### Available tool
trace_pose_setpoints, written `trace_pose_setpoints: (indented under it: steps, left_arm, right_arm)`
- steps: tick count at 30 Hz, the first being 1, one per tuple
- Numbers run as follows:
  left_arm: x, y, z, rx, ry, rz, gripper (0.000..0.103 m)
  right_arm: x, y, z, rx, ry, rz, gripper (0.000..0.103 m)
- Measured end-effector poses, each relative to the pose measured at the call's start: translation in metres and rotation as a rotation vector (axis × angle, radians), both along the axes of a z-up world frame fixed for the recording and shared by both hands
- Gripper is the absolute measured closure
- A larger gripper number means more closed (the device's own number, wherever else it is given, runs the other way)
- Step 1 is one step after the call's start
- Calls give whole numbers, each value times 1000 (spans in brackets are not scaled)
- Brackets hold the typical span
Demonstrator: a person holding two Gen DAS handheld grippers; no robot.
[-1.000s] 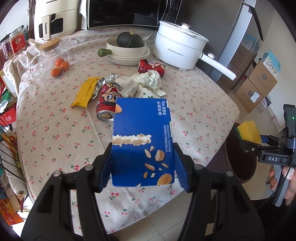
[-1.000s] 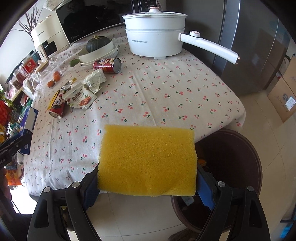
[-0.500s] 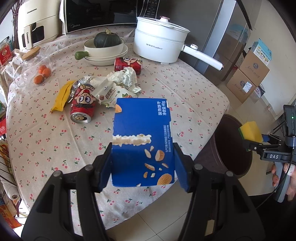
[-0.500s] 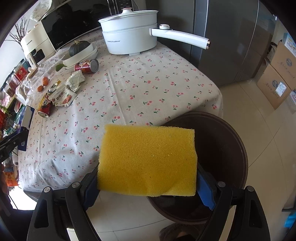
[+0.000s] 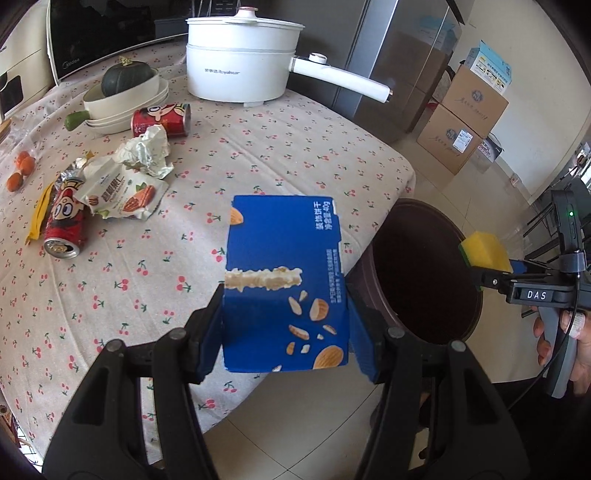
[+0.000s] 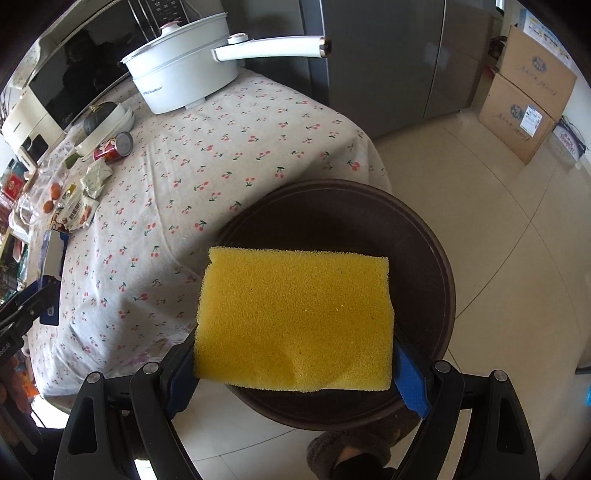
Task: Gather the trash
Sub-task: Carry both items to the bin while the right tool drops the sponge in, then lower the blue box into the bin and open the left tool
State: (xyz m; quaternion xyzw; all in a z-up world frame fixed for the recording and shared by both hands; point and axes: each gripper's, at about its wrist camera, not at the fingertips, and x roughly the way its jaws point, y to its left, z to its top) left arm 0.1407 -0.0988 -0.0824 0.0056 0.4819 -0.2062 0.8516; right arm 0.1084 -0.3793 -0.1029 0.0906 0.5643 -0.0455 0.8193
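Trash lay scattered on the table (image 5: 258,155), which wore a pale cloth printed with small cherries: ahead and to the left of the left gripper (image 5: 286,325) sat a red can (image 5: 64,229) on its side, a snack wrapper (image 5: 122,194) just beside it, a crumpled wrapper (image 5: 147,151) behind that, and a second red can (image 5: 162,120) lying close to a stack of cream bowls (image 5: 122,107) with a dark green squash (image 5: 125,79) on top. Farther back stood a white electric pot (image 5: 240,62) with its long handle pointing right, a microwave (image 5: 103,33) behind it, and a steel fridge (image 5: 399,66) off to the right, with cardboard boxes (image 5: 469,122) stacked on the tiled floor beyond. A dark brown bin (image 5: 424,273) stood on the floor against the table's edge, just right of the left gripper. That gripper, tilted downward over the table's near edge, was pinching a blue snack box (image 5: 284,280) upright between its blue pads, one pad on each side wall. The right gripper (image 6: 295,358) pointed steeply down, its jaws set wide and clamped on the two ends of a yellow sponge (image 6: 295,317), which hung directly above the bin's open mouth (image 6: 424,258). In the left view, a hand (image 5: 569,343) wrapped the right gripper's grey handle at the frame's right side, beyond the bin.
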Motion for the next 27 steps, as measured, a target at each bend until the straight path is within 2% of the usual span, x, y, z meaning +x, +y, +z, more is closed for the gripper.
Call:
trace_pose_setpoints:
  steps: [8, 18, 25, 26, 27]
  left_arm:
    - [2, -51, -11, -4, 4, -103, 42]
    - [0, -118, -29, -4, 14, -232, 42]
    - [-2, -145, -36, -13, 9, -296, 42]
    - [-3, -147, -35, -17, -1, -302, 40]
    - [-4, -150, -35, -2, -12, -304, 28]
  right_arm:
    - [-2, -27, -11, 34, 10, -43, 10]
    - [-16, -48, -16, 0, 43, -46, 8]
    - [-26, -63, -14, -14, 44, -65, 8]
    - [-28, -65, -13, -15, 44, -70, 8]
    - [-29, -68, -13, -14, 44, -76, 8]
